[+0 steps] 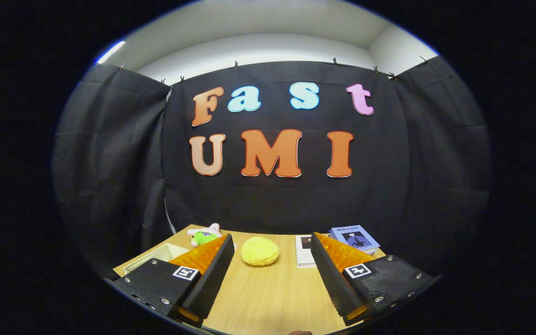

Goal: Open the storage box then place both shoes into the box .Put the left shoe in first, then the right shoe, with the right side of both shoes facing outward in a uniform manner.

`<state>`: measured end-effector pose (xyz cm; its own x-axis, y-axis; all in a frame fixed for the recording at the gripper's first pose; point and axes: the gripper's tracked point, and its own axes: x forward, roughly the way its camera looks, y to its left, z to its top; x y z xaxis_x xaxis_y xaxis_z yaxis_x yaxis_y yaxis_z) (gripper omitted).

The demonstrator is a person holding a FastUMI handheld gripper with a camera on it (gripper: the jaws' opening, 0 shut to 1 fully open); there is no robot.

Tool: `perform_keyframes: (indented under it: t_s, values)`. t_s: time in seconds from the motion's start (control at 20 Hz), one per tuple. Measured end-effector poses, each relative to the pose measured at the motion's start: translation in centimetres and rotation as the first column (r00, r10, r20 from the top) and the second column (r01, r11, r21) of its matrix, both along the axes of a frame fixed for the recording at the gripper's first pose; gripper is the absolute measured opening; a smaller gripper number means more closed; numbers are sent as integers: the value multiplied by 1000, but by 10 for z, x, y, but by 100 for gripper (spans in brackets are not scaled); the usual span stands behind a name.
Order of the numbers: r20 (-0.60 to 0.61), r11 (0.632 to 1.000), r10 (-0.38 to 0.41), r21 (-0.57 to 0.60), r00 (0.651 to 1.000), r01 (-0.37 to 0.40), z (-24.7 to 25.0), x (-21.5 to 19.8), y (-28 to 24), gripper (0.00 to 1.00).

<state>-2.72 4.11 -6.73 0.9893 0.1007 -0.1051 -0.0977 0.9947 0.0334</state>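
Gripper (270, 242): fingers are standing spread wide, pinching nothing, hovering over the table (268, 293).
Ball (259, 251): yellow, lying between the fingertips, just ahead.
Box (156, 257): pale tray edge is peeking left of the ball, partly hidden.
Toy (204, 234): lying behind-left of the ball.
Books (354, 238): sitting right of the ball.

A round yellow knobbly plush ball (259, 251) lies on the light wooden tabletop (268, 293). Near the tabletop's far left edge sits a green-and-pink plush toy (204, 235); near its far right corner, a blue-covered book (355, 238).

Gripper (270, 242): ridged fingers (212, 274), screwed mounts bearing square markers, spread apart.
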Motion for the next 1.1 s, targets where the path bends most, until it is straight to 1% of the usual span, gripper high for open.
perform_keyframes:
  t_s: [0.15,0.3,0.65,0.85,1.1]
  values:
    - [32,998,-64,-5,997,64,4,-5,-44,98]
    - [56,996,-91,-6,994,92,7,-13,-67,98]
    - [77,994,-109,27,991,107,9,-23,-88,98]
    - [76,994,-100,47,992,96,6,-22,-85,98]
    - [68,995,-90,43,994,87,2,-23,-83,98]
